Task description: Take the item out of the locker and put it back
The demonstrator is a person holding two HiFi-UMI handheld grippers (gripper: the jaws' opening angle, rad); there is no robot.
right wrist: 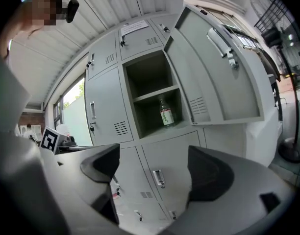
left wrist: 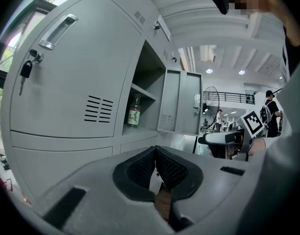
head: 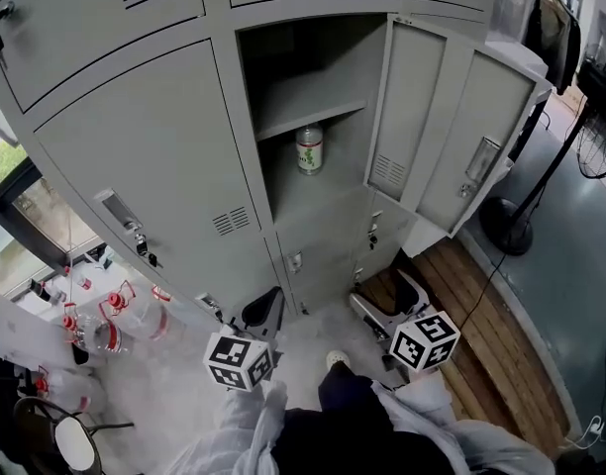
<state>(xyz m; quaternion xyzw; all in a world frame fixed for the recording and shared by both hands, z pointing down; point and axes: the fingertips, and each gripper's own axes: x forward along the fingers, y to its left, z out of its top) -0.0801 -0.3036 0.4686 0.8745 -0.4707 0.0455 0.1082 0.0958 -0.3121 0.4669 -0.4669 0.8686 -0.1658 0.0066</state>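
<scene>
Currently, left claw point(left wrist: 156, 160) closed, empty, right claw point(right wrist: 155, 169) spread wide, empty, bottle point(head: 310, 149) upright inside open locker point(head: 313, 79)

One bottle point(head: 310, 150) is counted in the single open locker compartment point(head: 286, 181), which is divided by one shelf point(head: 308, 103) and fronted by one swung-out door point(head: 454, 139). Two grippers are seen, a left gripper point(left wrist: 155, 153) and a right gripper point(right wrist: 155, 166), and two marker cubes point(head: 239, 360) are carried, one on each. One standing fan point(head: 505, 226) is counted on the floor, while the red-capped jugs point(head: 115, 317) at the left are too crowded to be counted surely.
</scene>
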